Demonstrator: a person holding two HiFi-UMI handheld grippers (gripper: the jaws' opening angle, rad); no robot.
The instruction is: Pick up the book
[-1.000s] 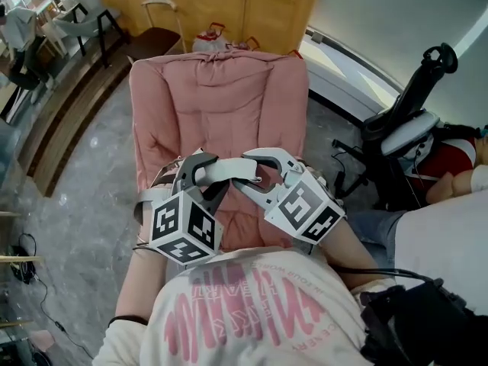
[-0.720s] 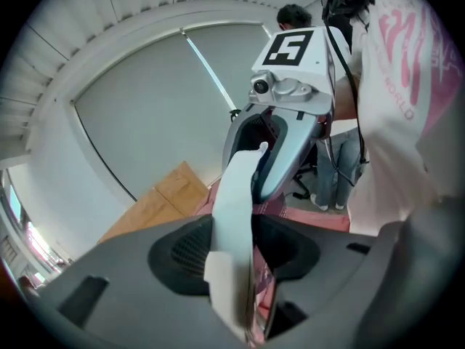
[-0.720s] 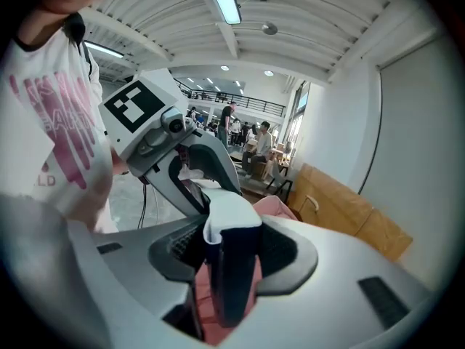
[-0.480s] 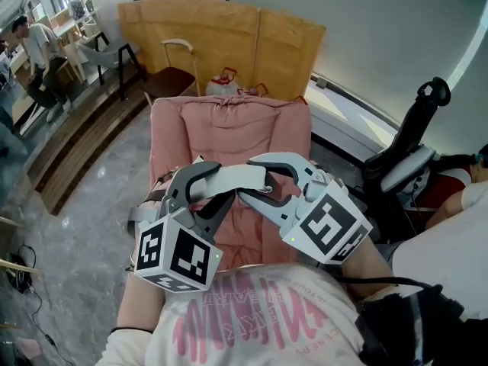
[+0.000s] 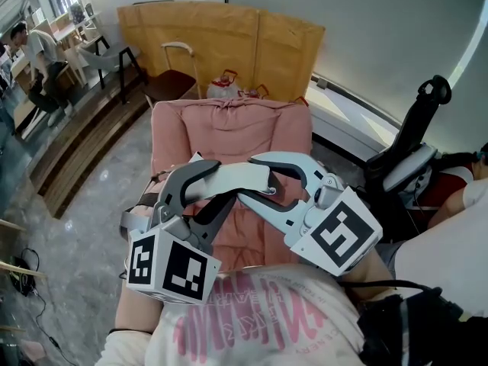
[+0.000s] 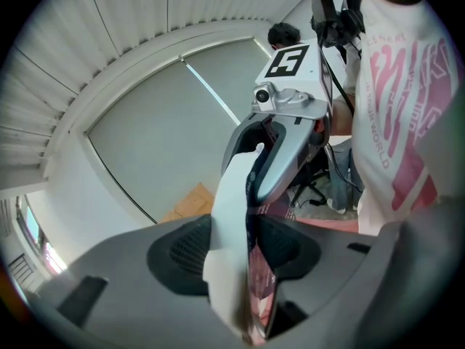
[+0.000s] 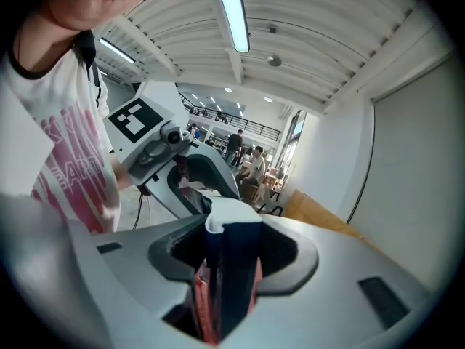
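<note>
Book: held off the ground between the two tools, one at each end, and resting on nothing. In the left gripper view the book [image 6: 231, 202] stands edge-on, a white page block beside a dark cover with red and pink print.
Left tool: the left tool [image 6: 240, 249] is clamped on the book, with both pads pressed against its faces. Its marker cube sits low at the left of the head view.
Right tool: the right tool [image 7: 227, 250] is clamped on the opposite end, where a dark blue cover and a white page edge fill the gap between its pads.
Tools together: in the head view the two sets of jaws meet tip to tip in front of the person's chest. They hide nearly all of the book there.
Below the book: a pink padded seat [image 5: 229, 132]. In the head view the book hangs over the seat's front edge.
Person: wears a white shirt with pink lettering [image 5: 252, 319], seen at the bottom of the head view.
Behind the seat: a wooden chair [image 5: 174, 75] and a bag with red handles [image 5: 225, 88] stand at its back edge. A large cardboard sheet [image 5: 221, 40] leans against the wall behind them.
Right of the seat: a black office chair [image 5: 412, 139].
Far left: a seated person [image 5: 42, 56] near tables.
Floor: grey, marbled [image 5: 84, 204].
</note>
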